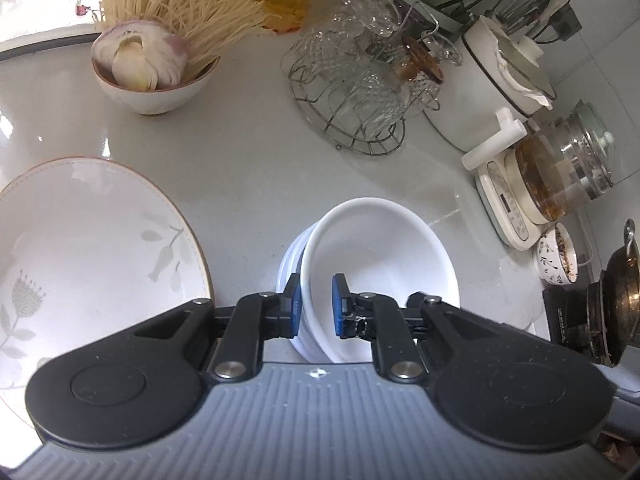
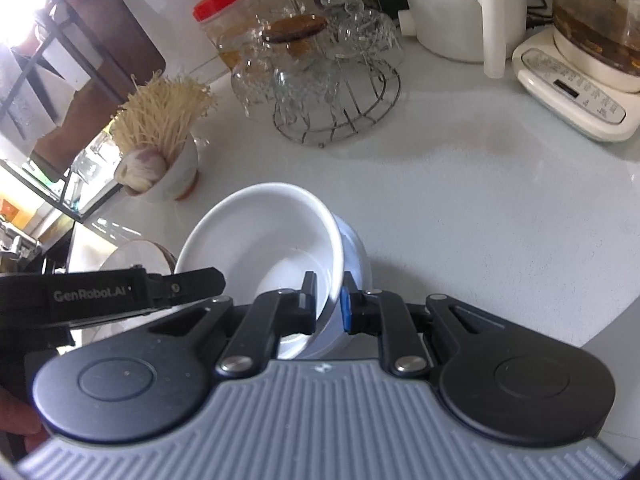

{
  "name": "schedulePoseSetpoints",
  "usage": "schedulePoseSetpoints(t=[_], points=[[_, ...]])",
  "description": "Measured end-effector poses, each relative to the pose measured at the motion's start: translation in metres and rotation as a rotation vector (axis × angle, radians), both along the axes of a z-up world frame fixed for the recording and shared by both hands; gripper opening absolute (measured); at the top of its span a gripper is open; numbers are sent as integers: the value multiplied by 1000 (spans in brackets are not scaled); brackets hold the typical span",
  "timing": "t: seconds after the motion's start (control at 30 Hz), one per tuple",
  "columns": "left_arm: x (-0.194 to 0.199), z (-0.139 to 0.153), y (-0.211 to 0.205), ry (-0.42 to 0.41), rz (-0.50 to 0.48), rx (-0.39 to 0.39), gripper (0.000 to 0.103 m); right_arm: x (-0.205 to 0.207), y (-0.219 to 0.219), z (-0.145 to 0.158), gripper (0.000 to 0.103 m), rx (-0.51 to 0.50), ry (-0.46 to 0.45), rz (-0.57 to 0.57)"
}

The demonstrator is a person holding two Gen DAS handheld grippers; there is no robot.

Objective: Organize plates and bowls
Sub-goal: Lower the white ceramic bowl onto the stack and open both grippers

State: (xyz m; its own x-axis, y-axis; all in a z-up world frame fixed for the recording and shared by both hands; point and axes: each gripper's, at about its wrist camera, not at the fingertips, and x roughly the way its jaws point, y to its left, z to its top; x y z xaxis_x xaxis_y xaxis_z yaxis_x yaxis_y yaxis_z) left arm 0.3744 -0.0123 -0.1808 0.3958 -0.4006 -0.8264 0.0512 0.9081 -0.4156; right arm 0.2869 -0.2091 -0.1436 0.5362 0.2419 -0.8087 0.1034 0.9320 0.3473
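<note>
While both grippers pinch opposite sides of its rim, the white bowl [image 1: 384,256] sits tilted in a stack of white bowls [image 1: 290,264] on the grey counter [image 1: 248,168]; left gripper [image 1: 316,306] clamps the rim, one pad inside, one outside; right gripper [image 2: 328,306] likewise nips the rim on its side; the left-wrist view alone shows the floral plate [image 1: 92,240] just left of the stack and a small patterned cup [image 1: 556,256] far right; both views show the onion-and-noodle bowl [image 1: 156,80], glass rack [image 1: 360,92], kettle base [image 2: 576,92]; only the right-wrist view catches the red-lidded jar [image 2: 224,20].
</note>
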Motion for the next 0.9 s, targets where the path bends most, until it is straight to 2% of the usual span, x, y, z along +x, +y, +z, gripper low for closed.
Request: schedulePoseSetpoints(t=[0.07,0.13,0.17,0.2,0.23,0.27,0.6,0.87,0.9], points=[[0,2,-1,13,12,27,25,1,-1,1,16,-1,7,-1],[-1,10,-2,-6,8,45,41,2,-3,4,18,-2,21,-4],[-3,15,-2,-20,7,44,44,1,-4,6,25,-2,22,-8],[-3,20,-1,-29,6,44,46,0,-5,9,36,0,17,-12],[-5,24,0,-35,2,47,46,-1,-6,12,47,0,13,-18],[-5,29,0,-40,-2,51,46,-2,-6,14,50,-1,8,-21],[-13,51,3,-61,-24,36,47,-7,-9,38,49,-18,-19,-40],[-14,47,5,-67,-22,52,47,-5,-20,37,49,-22,-15,-57],[-13,46,4,-66,-22,58,47,-4,-22,36,54,-20,-11,-56]])
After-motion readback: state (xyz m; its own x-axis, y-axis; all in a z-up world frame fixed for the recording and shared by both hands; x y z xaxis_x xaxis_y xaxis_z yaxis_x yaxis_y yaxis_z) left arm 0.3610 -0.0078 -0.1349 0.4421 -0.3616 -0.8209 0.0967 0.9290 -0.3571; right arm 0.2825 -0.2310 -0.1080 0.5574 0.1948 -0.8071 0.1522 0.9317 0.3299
